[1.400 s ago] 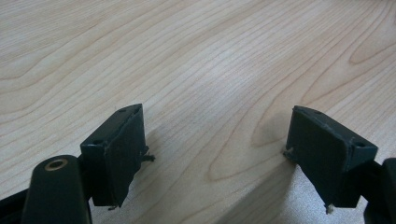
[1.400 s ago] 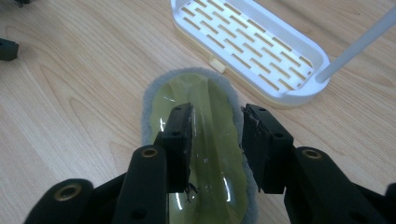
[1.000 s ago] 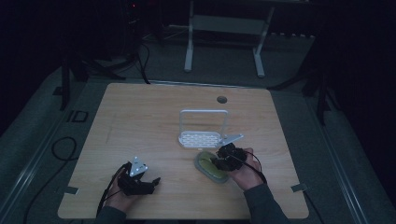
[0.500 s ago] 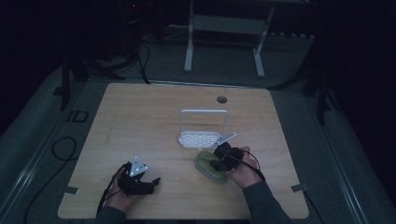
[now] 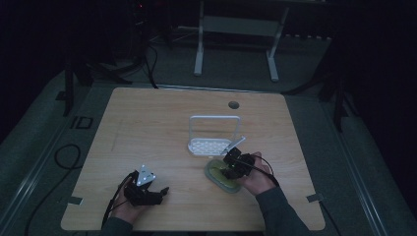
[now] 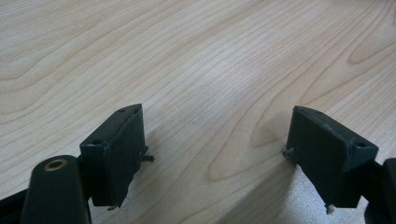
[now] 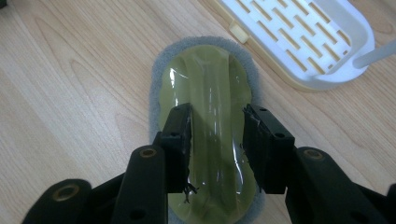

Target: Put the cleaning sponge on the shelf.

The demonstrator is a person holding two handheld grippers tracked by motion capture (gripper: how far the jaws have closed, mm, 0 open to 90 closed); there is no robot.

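A green oval scrubber (image 7: 205, 79) with a glossy raised grip and a grey pad underneath lies flat on the wooden table (image 5: 147, 128), right of centre near the front. My right gripper (image 7: 217, 116) points down onto it, its jaws closed against both sides of the central ridge. In the high view this gripper (image 5: 231, 167) covers the far end of the scrubber (image 5: 221, 179). My left gripper (image 5: 160, 191) rests near the table's front left. Its jaws stand wide apart over bare wood, and the left gripper (image 6: 215, 126) holds nothing.
A white slotted dish (image 5: 209, 146) with a tall wire handle stands just behind the scrubber; its corner (image 7: 299, 42) lies close to the right gripper's jaws. A round cable hole (image 5: 233, 104) sits at the table's back. Stand legs and cables lie on the floor beyond.
The right hand has shifted slightly left over the scrubber, which stays where it was. The left gripper has not moved.
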